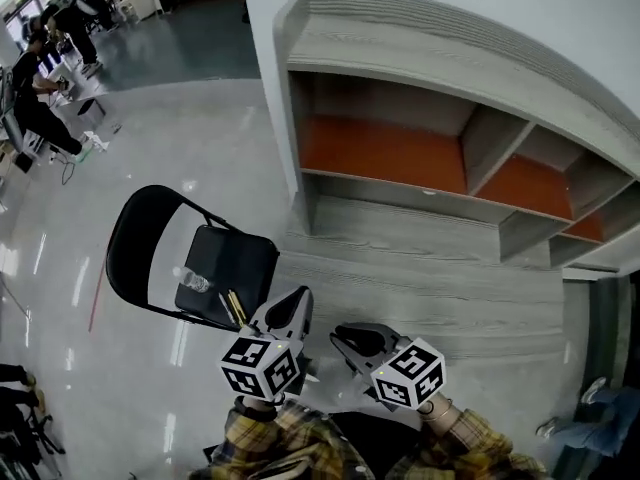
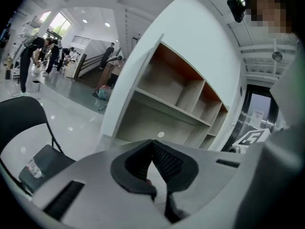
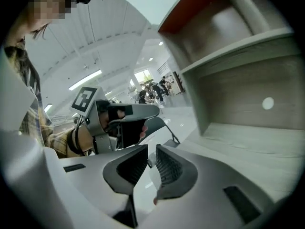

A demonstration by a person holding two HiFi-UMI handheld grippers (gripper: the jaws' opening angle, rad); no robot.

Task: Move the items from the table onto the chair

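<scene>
A black folding chair stands on the shiny floor to the left of the grey wood-grain table. On its seat lie a clear plastic bottle and some thin yellow sticks. My left gripper hovers just right of the seat with its pads together and nothing in them. In the left gripper view the chair and the bottle sit at the lower left. My right gripper hangs beside it over the table's near edge. Its jaws stand a narrow gap apart, and I see nothing between them.
A grey shelf unit with orange-floored compartments rises at the back of the table against a white wall. People stand at desks far off at the top left. A shoe shows at the lower right.
</scene>
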